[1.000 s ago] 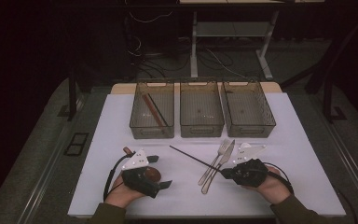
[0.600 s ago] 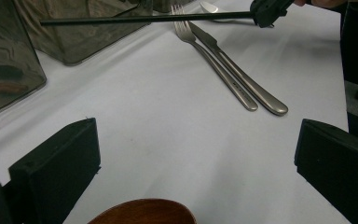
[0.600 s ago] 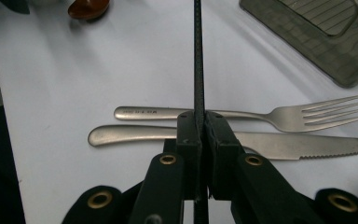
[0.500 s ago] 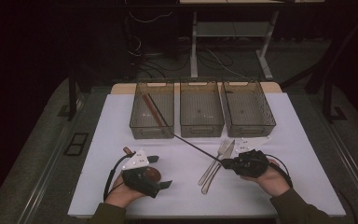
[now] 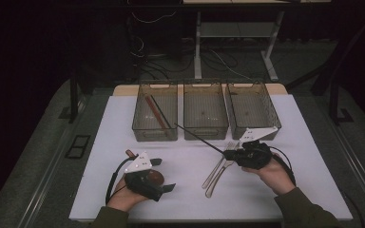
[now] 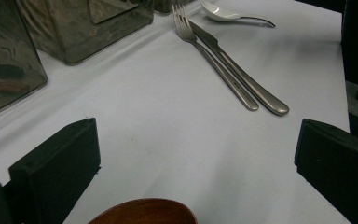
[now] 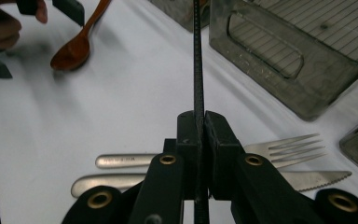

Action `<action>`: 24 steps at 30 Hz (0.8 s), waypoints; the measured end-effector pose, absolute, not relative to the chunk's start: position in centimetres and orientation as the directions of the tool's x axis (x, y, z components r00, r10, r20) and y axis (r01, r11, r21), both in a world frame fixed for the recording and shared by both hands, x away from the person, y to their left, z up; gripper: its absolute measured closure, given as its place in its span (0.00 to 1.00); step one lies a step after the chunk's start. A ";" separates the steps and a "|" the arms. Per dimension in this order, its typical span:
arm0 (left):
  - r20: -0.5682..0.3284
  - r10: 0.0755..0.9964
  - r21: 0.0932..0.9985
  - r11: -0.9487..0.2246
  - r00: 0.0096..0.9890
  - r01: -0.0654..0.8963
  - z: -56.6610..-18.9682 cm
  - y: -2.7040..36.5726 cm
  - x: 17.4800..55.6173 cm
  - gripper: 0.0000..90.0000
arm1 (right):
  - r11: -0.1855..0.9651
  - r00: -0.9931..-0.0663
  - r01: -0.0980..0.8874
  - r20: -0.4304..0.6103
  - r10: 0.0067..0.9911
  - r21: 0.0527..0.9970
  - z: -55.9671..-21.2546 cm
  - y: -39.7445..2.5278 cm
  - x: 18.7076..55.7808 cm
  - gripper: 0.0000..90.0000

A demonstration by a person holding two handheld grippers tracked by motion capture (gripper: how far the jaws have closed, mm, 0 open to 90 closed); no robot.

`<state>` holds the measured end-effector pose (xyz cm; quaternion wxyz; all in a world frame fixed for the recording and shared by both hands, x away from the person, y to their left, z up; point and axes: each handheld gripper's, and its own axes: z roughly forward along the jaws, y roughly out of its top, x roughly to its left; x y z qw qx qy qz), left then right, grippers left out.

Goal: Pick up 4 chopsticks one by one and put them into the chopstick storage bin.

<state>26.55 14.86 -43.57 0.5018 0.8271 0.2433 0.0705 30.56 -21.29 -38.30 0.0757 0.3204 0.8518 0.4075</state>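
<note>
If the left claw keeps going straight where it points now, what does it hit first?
Probably the steel fork lying beside the steel knife; the open left claw faces bare white table before them, though depth is uncertain.

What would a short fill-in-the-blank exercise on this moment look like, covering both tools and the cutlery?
1. The right tool is shut on a thin black ____.
2. The left tool stands ____, with the brown wooden spoon just below it.
3. On the white table, a fork lies beside a ____.
4. The number of clear bins standing in a row is ____.

Missing words: chopstick; open; knife; three
</note>
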 end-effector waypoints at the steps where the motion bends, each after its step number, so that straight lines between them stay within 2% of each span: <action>1: -0.128 0.473 0.863 -0.379 0.872 0.333 -43.6 14.9 26.6 0.00 | 0.459 -0.781 0.487 0.134 0.610 0.743 -38.2 -21.2 30.7 0.94; 24: -0.146 0.467 0.869 -0.362 0.872 0.338 -43.5 15.0 26.5 0.00 | 0.416 -0.750 0.487 0.124 0.649 0.768 -36.5 -15.7 36.3 0.94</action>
